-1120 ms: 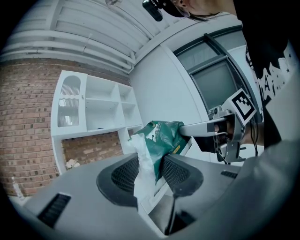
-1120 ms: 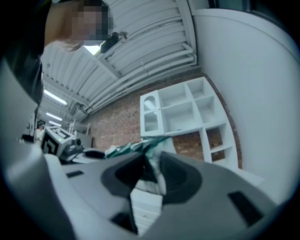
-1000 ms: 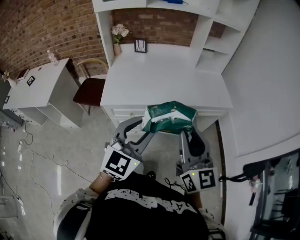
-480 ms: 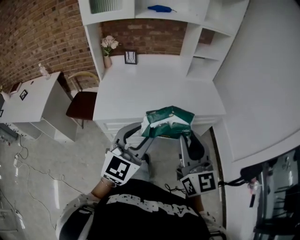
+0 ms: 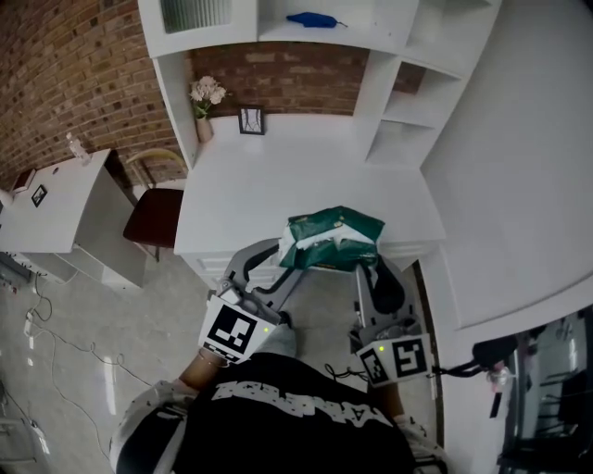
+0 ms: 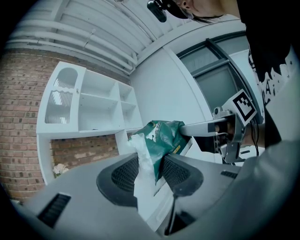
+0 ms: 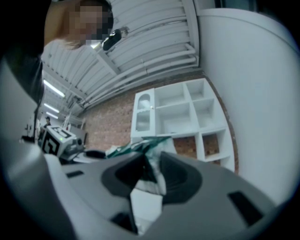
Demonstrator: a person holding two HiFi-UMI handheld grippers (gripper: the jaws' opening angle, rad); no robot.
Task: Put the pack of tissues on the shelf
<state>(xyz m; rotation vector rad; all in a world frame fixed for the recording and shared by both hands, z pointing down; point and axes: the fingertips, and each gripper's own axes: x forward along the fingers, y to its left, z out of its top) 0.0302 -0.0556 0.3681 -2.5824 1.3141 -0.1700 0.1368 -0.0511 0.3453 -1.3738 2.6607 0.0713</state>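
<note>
The green tissue pack (image 5: 332, 238) hangs in the air over the front edge of the white desk (image 5: 306, 176), gripped from both ends. My left gripper (image 5: 283, 252) is shut on the pack's left end, where white wrapping (image 6: 143, 164) shows between its pads. My right gripper (image 5: 367, 263) is shut on the right end; the pack (image 7: 149, 161) fills the gap between its pads. The white shelf unit (image 5: 278, 32) rises at the back of the desk, its open compartments (image 7: 174, 112) ahead of both grippers. In the left gripper view the pack (image 6: 161, 138) sits just right of the shelves (image 6: 91, 105).
On the desk's back left stand a vase of flowers (image 5: 204, 100) and a small picture frame (image 5: 250, 120). A blue object (image 5: 311, 18) lies on an upper shelf. A dark chair (image 5: 153, 208) and a white side table (image 5: 56, 199) stand left. A white wall (image 5: 519, 167) runs along the right.
Both grippers have carried the pack forward toward the desk. More of the shelf unit now shows at the top of the head view.
</note>
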